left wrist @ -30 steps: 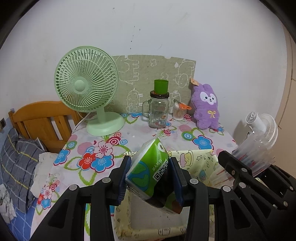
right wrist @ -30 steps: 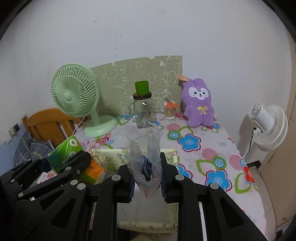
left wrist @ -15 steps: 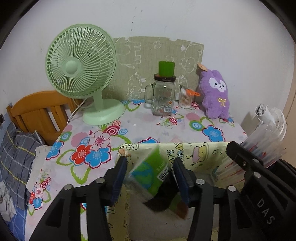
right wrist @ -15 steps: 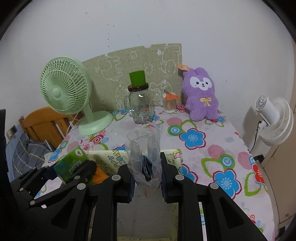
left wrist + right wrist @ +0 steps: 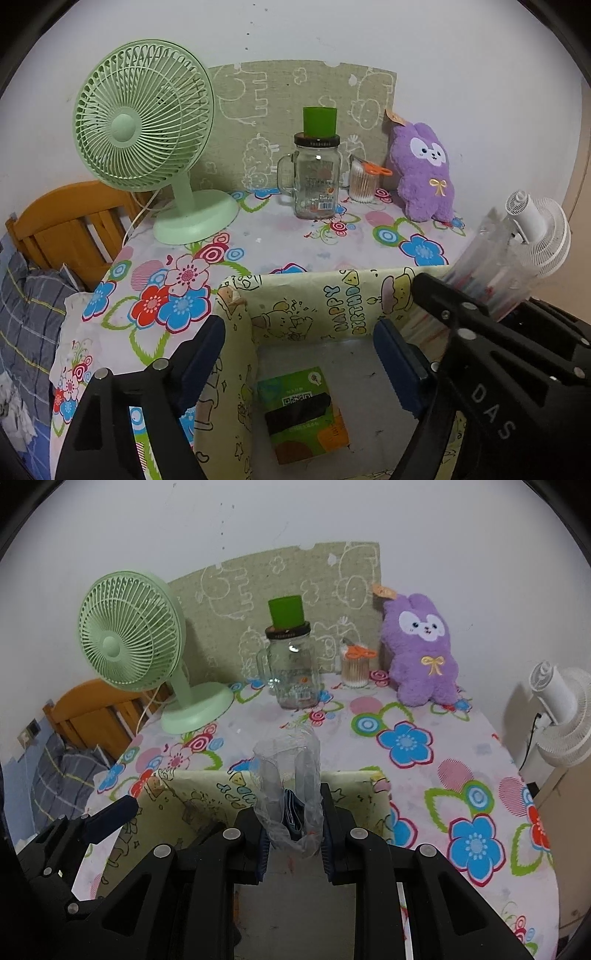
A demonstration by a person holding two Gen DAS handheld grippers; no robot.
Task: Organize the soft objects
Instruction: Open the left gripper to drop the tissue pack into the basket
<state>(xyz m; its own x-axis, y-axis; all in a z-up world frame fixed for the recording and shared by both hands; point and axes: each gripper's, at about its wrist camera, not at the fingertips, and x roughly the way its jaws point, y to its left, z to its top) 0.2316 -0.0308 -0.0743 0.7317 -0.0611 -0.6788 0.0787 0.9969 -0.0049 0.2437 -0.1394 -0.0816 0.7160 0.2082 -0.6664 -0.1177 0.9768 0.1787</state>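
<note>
Grippers hung side by side over a yellow cartoon-print fabric bin (image 5: 343, 306) on the flowered tablecloth (image 5: 288, 243), both angled forward and downward toward its inside. The left gripper (image 5: 299, 354) had its blue-padded jaws spread wide apart, having just been opening, with nothing between them. Below that gap, a green tissue pack (image 5: 303, 413) lay flat on the bin's pale floor, near the left wall, clear of both pads.

The right gripper (image 5: 293, 834) stood just to the right of the left one and was clamped on a clear plastic packet (image 5: 291, 775) with something dark blue inside. The packet stuck up from between the pads, crumpled at its lower end, and hovered above the bin's (image 5: 207, 794) open top. In the left wrist view the same packet (image 5: 487, 273) appeared blurred at the right edge, rising out of the right gripper's black frame.

Beyond the bin, at the back of the table, a green desk fan (image 5: 147, 147) stood to the left, a glass mason jar (image 5: 316, 177) with a green cup on its lid stood in the middle, and a purple plush rabbit (image 5: 424, 173) sat upright against the wall to the right. A white fan (image 5: 561, 716) stood off the table's right side, and a wooden chair (image 5: 66, 225) was to the left.
</note>
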